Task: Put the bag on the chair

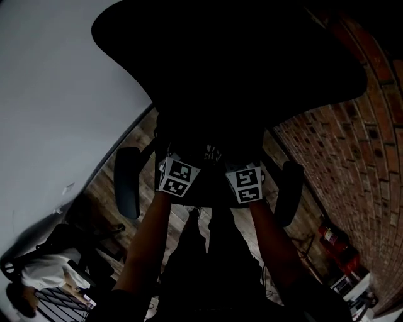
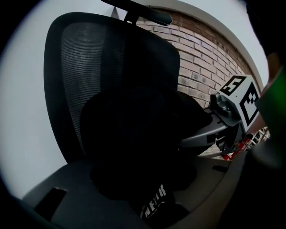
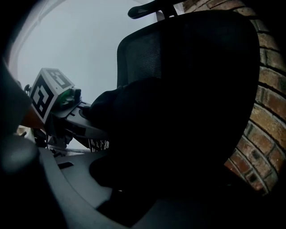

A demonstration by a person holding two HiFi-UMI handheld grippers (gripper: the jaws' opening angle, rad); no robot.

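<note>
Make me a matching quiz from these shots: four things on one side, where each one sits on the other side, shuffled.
1 bag
2 headrest
3 extinguisher
4 marker cube

A low down by the brick wall
B on the left gripper
C against the chair back's mesh
D above the chair's back

Pairs: 1-C, 2-D, 3-A, 4-B

- Left gripper (image 1: 179, 168) and right gripper (image 1: 243, 175): each carries a white cube with black square markers.
- Green rounded part (image 3: 67, 95) just beside the left cube.
- Grey housing (image 2: 222, 106) beside the right cube.
- Dark clothing (image 1: 211, 264) below the cubes.
</note>
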